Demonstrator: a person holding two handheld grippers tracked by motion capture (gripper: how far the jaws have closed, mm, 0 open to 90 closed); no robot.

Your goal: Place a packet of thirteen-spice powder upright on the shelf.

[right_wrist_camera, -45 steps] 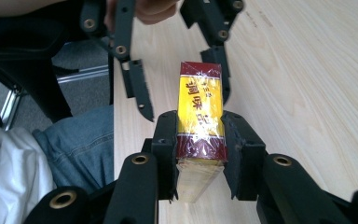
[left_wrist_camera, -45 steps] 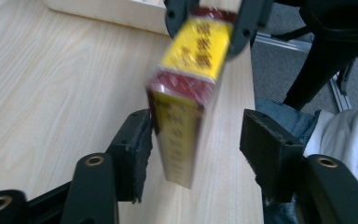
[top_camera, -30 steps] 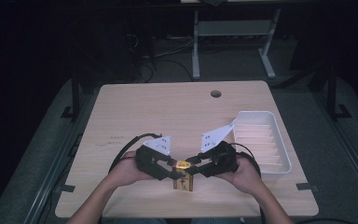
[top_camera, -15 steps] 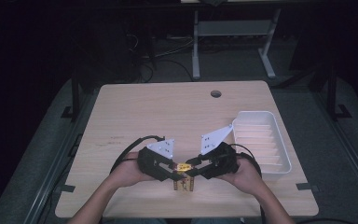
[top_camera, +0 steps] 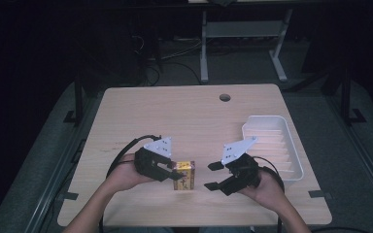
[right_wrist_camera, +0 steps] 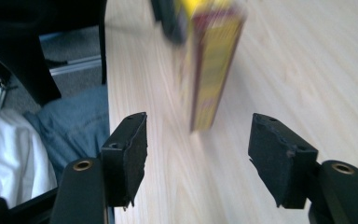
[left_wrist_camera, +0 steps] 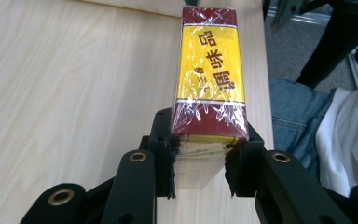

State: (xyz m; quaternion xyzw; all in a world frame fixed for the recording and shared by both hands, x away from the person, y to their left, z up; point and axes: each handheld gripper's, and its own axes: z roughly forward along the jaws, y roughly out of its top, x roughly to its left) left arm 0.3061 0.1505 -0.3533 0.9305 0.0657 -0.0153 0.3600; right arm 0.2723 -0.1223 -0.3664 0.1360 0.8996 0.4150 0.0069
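A yellow and dark red box (top_camera: 184,175) wrapped in clear film stands near the front edge of the wooden table (top_camera: 175,116). My left gripper (top_camera: 174,172) is shut on one end of the box (left_wrist_camera: 209,70), and both pads press its sides in the left gripper view (left_wrist_camera: 199,163). My right gripper (top_camera: 211,175) hangs a little to the right of the box, apart from it. Its jaws have just been opening and stand wide, with nothing between them (right_wrist_camera: 198,149). The box (right_wrist_camera: 209,70) shows blurred beyond those jaws.
A white ribbed tray (top_camera: 294,155) lies at the table's right side, close behind my right hand. A round cable hole (top_camera: 225,97) sits near the far edge. The person's lap in jeans (left_wrist_camera: 298,107) is just past the front edge.
Both grippers met at the box before. The right gripper has let go, opened its jaws and drawn back to the right. The left gripper stays on the box.
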